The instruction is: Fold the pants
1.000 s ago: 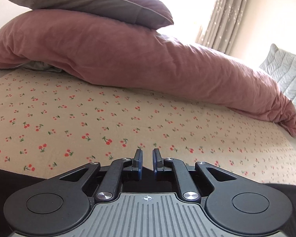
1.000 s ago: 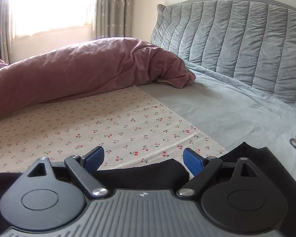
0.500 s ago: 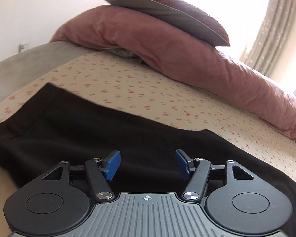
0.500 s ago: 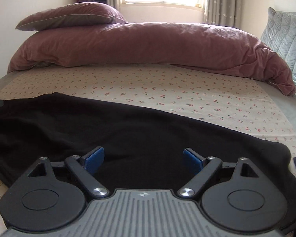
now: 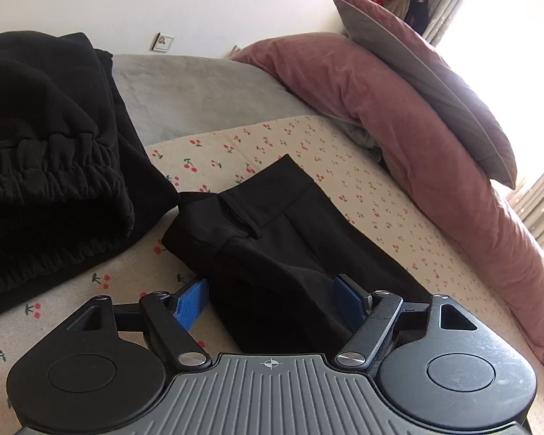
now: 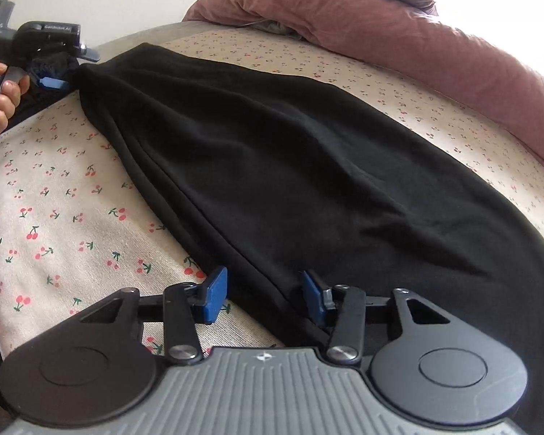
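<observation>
Pants [image 6: 290, 152] lie flat along the bed [image 6: 54, 217]. Right tongs [image 6: 263, 291] have just been closing, hem edge between the pads, not yet pinched; bite both layers squarely before lifting. Left tongs [image 5: 268, 302] have just been opening, astride the waistband end, gripping nothing. Both point steeply down.

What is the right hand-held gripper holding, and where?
Nothing yet: the right hand-held gripper, jaws just closing, straddles the black pants edge unpinched.

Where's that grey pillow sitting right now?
In the left wrist view, the grey pillow lies at upper right, on top of the pink duvet beside the curtained window.
</observation>
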`<control>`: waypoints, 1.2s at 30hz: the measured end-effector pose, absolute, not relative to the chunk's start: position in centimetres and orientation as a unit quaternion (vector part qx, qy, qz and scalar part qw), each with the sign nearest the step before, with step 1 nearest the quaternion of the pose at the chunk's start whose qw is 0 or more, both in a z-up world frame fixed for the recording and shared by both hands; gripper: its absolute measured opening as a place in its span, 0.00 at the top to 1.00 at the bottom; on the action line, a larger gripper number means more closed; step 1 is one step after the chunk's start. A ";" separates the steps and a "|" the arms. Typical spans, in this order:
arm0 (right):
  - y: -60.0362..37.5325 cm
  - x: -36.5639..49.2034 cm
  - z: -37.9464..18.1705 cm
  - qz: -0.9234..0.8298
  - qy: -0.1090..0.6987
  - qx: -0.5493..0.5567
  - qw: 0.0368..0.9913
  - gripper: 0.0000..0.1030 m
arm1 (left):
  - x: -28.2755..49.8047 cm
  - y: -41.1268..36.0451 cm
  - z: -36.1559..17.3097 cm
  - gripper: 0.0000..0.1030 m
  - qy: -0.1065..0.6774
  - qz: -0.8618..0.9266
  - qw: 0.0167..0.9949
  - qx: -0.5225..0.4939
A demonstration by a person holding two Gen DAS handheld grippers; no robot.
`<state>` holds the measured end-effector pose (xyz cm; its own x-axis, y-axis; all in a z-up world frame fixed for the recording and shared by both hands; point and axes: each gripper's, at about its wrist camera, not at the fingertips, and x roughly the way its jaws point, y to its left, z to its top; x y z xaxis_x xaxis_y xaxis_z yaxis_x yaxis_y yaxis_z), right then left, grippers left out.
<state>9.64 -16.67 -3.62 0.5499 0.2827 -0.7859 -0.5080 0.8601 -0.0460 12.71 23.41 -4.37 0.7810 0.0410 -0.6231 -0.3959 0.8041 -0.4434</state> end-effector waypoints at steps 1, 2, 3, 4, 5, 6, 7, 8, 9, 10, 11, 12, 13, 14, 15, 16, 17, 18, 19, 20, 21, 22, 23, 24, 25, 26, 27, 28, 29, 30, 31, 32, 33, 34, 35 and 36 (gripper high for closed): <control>-16.6 9.6 -3.7 0.228 0.415 -0.137 0.870 0.69 | 13.4 23.1 -4.7 0.30 0.308 0.135 0.902 -0.272; -17.0 9.8 -3.6 0.226 0.420 -0.124 0.870 0.70 | 14.1 22.9 -4.9 0.36 0.310 0.147 0.905 -0.253; -17.3 10.0 -3.5 0.224 0.423 -0.113 0.871 0.84 | 14.7 22.5 -5.1 0.55 0.314 0.160 0.907 -0.230; -17.7 10.0 -3.2 0.218 0.423 -0.109 0.873 1.00 | 15.1 22.2 -5.1 0.80 0.315 0.170 0.911 -0.205; -17.8 9.9 -3.0 0.219 0.421 -0.108 0.874 1.00 | 15.4 21.9 -5.0 0.84 0.312 0.172 0.915 -0.191; -17.8 9.6 -2.8 0.223 0.415 -0.106 0.876 1.00 | 15.3 21.9 -4.6 0.88 0.299 0.171 0.919 -0.194; -18.0 9.2 -2.4 0.227 0.407 -0.097 0.880 1.00 | 15.0 22.0 -4.1 0.89 0.283 0.166 0.923 -0.200; -18.2 8.7 -1.8 0.232 0.396 -0.088 0.884 1.00 | 14.2 22.2 -3.2 0.90 0.258 0.155 0.931 -0.207; -18.4 8.2 -1.2 0.237 0.388 -0.081 0.887 1.00 | 13.6 22.2 -2.4 0.90 0.234 0.145 0.940 -0.203; -18.6 7.7 -0.6 0.246 0.382 -0.076 0.887 1.00 | 13.2 22.0 -1.9 0.90 0.218 0.139 0.947 -0.191; -18.8 7.5 -0.4 0.251 0.383 -0.076 0.886 1.00 | 13.2 21.7 -1.7 0.89 0.218 0.137 0.951 -0.171; -18.8 7.6 -0.7 0.252 0.391 -0.083 0.881 1.00 | 13.7 21.4 -2.2 0.87 0.234 0.139 0.950 -0.151; -18.8 7.8 -1.3 0.248 0.404 -0.092 0.875 1.00 | 14.5 21.2 -3.2 0.85 0.267 0.138 0.944 -0.134; -18.5 8.2 -2.2 0.237 0.420 -0.101 0.870 1.00 | 15.5 21.2 -4.5 0.84 0.308 0.139 0.933 -0.123; -18.2 8.5 -3.0 0.229 0.432 -0.110 0.865 1.00 | 16.0 21.5 -5.7 0.76 0.339 0.147 0.921 -0.125; -18.2 8.5 -3.1 0.229 0.432 -0.118 0.864 1.00 | 16.2 21.8 -6.3 0.72 0.354 0.150 0.913 -0.135; -18.2 8.4 -2.8 0.228 0.431 -0.117 0.865 1.00 | 15.7 22.3 -6.4 0.72 0.347 0.148 0.913 -0.153; -18.5 8.4 -2.5 0.231 0.431 -0.109 0.866 1.00 | 15.3 22.6 -6.0 0.70 0.344 0.147 0.913 -0.164; -18.9 8.4 -2.4 0.234 0.432 -0.100 0.865 1.00 | 15.0 22.8 -5.6 0.67 0.339 0.147 0.914 -0.165; -19.2 8.4 -2.5 0.236 0.435 -0.093 0.864 1.00 | 14.6 22.8 -5.3 0.64 0.335 0.147 0.917 -0.159; -19.5 8.4 -2.6 0.239 0.436 -0.088 0.863 1.00 | 14.1 22.6 -5.0 0.46 0.331 0.165 0.918 -0.142; -20.2 8.4 -2.4 0.241 0.435 -0.078 0.864 1.00 | 13.6 22.3 -4.6 0.32 0.326 0.188 0.919 -0.120; -20.6 8.5 -2.2 0.239 0.430 -0.065 0.868 1.00 | 13.1 22.1 -4.1 0.31 0.316 0.203 0.921 -0.101; -21.2 8.4 -1.8 0.236 0.421 -0.051 0.875 0.96 | 12.5 22.0 -3.5 0.31 0.305 0.205 0.926 -0.090; -22.1 8.4 -1.1 0.231 0.406 -0.021 0.884 0.93 | 11.9 21.9 -3.0 0.31 0.293 0.203 0.930 -0.089; -22.9 8.4 -0.5 0.225 0.393 0.008 0.892 0.91 | 11.3 21.9 -2.1 0.31 0.273 0.199 0.937 -0.093; -24.0 8.5 0.1 0.214 0.375 0.045 0.901 0.86 | 10.7 21.8 -1.4 0.32 0.253 0.192 0.943 -0.095; -25.1 8.7 0.6 0.193 0.360 0.076 0.910 0.81 | 10.4 21.5 -0.8 0.32 0.235 0.182 0.950 -0.093; -26.0 9.0 0.7 0.169 0.352 0.104 0.915 0.80 | 10.2 21.1 -0.3 0.32 0.224 0.170 0.955 -0.090; -26.7 9.2 0.7 0.149 0.351 0.122 0.916 0.80 | 10.2 20.5 0.0 0.32 0.220 0.155 0.959 -0.088; -27.4 9.5 0.5 0.119 0.352 0.135 0.918 0.80 | 10.4 19.6 0.0 0.32 0.224 0.127 0.962 -0.087; -28.0 9.8 0.2 0.092 0.358 0.137 0.919 0.80 | 10.7 18.8 -0.1 0.32 0.232 0.099 0.964 -0.087; -28.6 10.0 -0.2 0.068 0.366 0.140 0.918 0.80 | 11.1 17.7 -0.4 0.32 0.243 0.068 0.963 -0.091; -29.3 10.1 -0.5 0.050 0.376 0.145 0.914 0.80 | 11.4 16.5 -0.7 0.32 0.256 0.042 0.961 -0.095; -29.9 10.2 -0.8 0.040 0.384 0.150 0.910 0.80 | 11.9 15.2 -1.2 0.32 0.269 0.022 0.958 -0.092; -30.7 10.1 -1.2 0.027 0.392 0.155 0.907 0.80 | 12.4 13.7 -1.8 0.32 0.283 0.005 0.955 -0.084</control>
<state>10.14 -30.70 -1.23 0.6913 0.1710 -0.7020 0.0715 0.9506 0.3020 12.37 13.69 -1.79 0.8399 -0.0379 -0.5415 -0.0571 0.9858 -0.1576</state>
